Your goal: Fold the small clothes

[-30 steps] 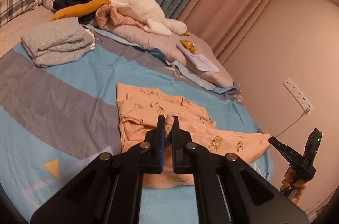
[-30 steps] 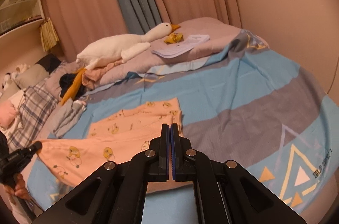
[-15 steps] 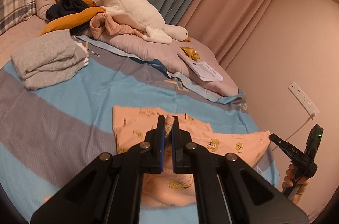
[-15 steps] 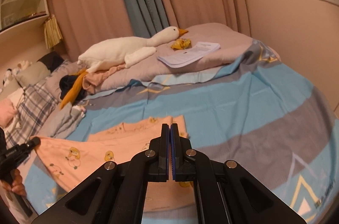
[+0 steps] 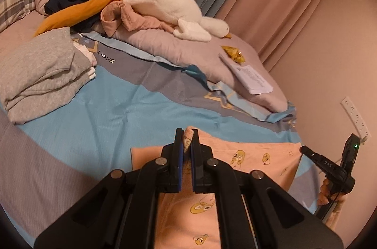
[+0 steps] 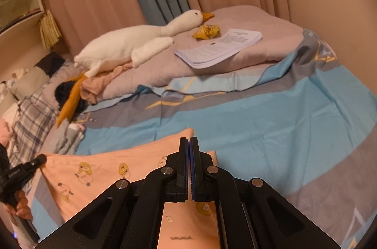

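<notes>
A peach garment with yellow duck prints (image 5: pixel 259 159) lies on the blue and grey bedsheet (image 5: pixel 106 126). My left gripper (image 5: pixel 187 143) is shut on a bunched bit of its edge, which shows between the pads. In the right wrist view the garment (image 6: pixel 106 166) stretches taut from the left gripper (image 6: pixel 35 161) across to my right gripper (image 6: pixel 189 143). The right gripper is shut on the garment's other corner. It also shows at the right of the left wrist view as the right gripper (image 5: pixel 304 150), held by a hand. A lower layer of the garment lies flat under both grippers.
A folded grey stack (image 5: pixel 40 74) sits at the left. Behind it lies a heap of dark, mustard and pink clothes (image 5: pixel 77 4). A white plush goose (image 6: pixel 132 44), a sheaf of papers (image 6: pixel 219 46) and a crumpled yellow wrapper (image 6: pixel 206 31) rest on the mauve quilt. A wall with a socket strip (image 5: pixel 355 117) is at the right.
Both grippers have moved forward over the bed together, carrying the held edge of the garment across its lower layer. The far quilt and goose now look closer.
</notes>
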`<action>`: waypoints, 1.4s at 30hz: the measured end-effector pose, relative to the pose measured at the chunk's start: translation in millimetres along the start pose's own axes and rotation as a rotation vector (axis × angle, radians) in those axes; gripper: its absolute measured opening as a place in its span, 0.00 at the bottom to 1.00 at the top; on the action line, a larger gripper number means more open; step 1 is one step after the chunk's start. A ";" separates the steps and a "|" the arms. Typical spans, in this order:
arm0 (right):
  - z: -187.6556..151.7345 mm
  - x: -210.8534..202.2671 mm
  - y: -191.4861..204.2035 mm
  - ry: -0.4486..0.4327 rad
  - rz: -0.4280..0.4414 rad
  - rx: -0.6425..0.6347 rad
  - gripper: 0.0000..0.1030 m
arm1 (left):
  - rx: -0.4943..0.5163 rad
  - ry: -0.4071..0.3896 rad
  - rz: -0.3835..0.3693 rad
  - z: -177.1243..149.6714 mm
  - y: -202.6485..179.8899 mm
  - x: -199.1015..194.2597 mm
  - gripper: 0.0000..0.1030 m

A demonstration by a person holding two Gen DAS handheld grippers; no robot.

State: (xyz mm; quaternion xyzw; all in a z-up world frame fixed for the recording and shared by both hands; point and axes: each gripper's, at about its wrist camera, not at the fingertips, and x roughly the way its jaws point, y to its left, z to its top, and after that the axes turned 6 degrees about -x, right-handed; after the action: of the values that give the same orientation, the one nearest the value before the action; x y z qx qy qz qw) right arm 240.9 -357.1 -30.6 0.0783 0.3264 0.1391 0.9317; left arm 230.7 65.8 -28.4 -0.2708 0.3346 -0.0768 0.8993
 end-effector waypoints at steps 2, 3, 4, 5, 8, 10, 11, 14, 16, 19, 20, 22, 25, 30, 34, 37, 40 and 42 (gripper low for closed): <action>3.4 14.2 -1.0 0.019 -0.024 -0.004 0.02 | 0.000 0.029 0.017 4.8 5.4 19.8 0.04; 3.9 22.5 -1.5 0.032 -0.033 -0.004 0.02 | -0.005 0.042 0.028 6.5 8.4 28.0 0.04; 5.3 30.0 -3.1 0.044 -0.038 -0.003 0.02 | -0.011 0.058 0.043 7.7 12.1 37.6 0.04; 5.1 37.3 -4.2 0.058 -0.043 -0.002 0.02 | -0.010 0.078 0.061 8.7 16.1 48.9 0.04; 2.0 58.2 -5.1 0.094 -0.070 -0.021 0.02 | 0.001 0.116 0.115 9.1 24.7 73.2 0.04; 1.4 70.0 -6.4 0.119 -0.083 -0.027 0.02 | -0.013 0.144 0.126 7.9 30.7 85.4 0.04; 0.1 76.3 -6.9 0.135 -0.086 -0.026 0.02 | -0.016 0.154 0.131 6.4 33.7 90.7 0.04; -4.9 92.5 -12.0 0.175 -0.109 -0.023 0.02 | -0.005 0.174 0.175 3.3 39.7 101.9 0.05; -7.2 100.1 -14.7 0.192 -0.124 -0.023 0.02 | -0.003 0.181 0.189 1.8 43.0 106.0 0.05; -12.0 108.0 -19.3 0.217 -0.130 -0.016 0.02 | -0.011 0.198 0.210 -0.9 50.4 113.5 0.06; -14.2 109.4 -20.6 0.225 -0.135 -0.016 0.02 | -0.013 0.202 0.218 -1.6 52.1 116.2 0.06; -15.2 112.3 -21.5 0.231 -0.139 -0.022 0.02 | -0.025 0.208 0.229 -2.6 55.4 117.8 0.06; -16.3 109.0 -20.0 0.230 -0.160 -0.031 0.02 | -0.043 0.208 0.232 -3.2 56.0 112.0 0.15; -11.9 86.0 -16.3 0.204 -0.213 -0.042 0.02 | -0.055 0.186 0.196 -4.8 42.3 84.4 0.44; -9.1 52.0 -7.7 0.148 -0.211 -0.050 0.22 | -0.035 0.157 0.179 -11.0 27.6 50.1 0.62; -10.8 25.6 -0.5 0.098 -0.214 -0.050 0.49 | -0.019 0.129 0.190 -22.1 18.8 23.4 0.79; -18.5 -1.8 6.4 0.070 -0.200 -0.051 0.54 | -0.015 0.118 0.197 -37.4 15.8 4.4 0.83; -25.5 -14.4 8.7 0.053 -0.198 -0.044 0.60 | -0.011 0.112 0.206 -51.2 15.1 -6.5 0.84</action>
State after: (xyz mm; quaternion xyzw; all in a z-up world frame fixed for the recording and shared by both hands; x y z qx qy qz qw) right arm 212.3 -351.9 -39.9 0.0217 0.3539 0.0555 0.9334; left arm 192.1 58.3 -65.2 -0.2352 0.4109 0.0029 0.8808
